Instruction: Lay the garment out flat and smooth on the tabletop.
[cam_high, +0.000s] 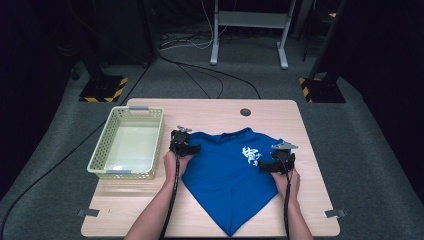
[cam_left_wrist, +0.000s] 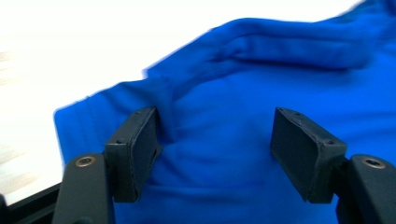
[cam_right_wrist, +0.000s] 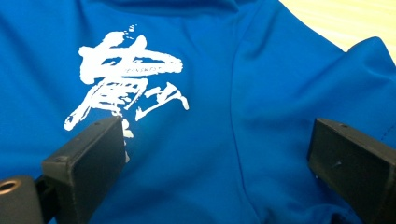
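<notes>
A wooden table (cam_high: 310, 125) carries a blue T-shirt (cam_high: 227, 180) spread from its middle toward the near edge, folded to a point. A pale basket (cam_high: 127, 172) sits by the left edge. The left gripper (cam_high: 186, 149) and right gripper (cam_high: 274, 165) rest on the shirt's shoulders, jaws apart, gripping nothing.

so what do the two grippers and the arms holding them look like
Both are black handheld units. The left gripper and right gripper each carry a grey three-cornered plate on top and trail a black cable along a bare, sleeveless forearm. The fingers are blocky, matte black rectangular pads on black brackets with brass-coloured screws.
</notes>
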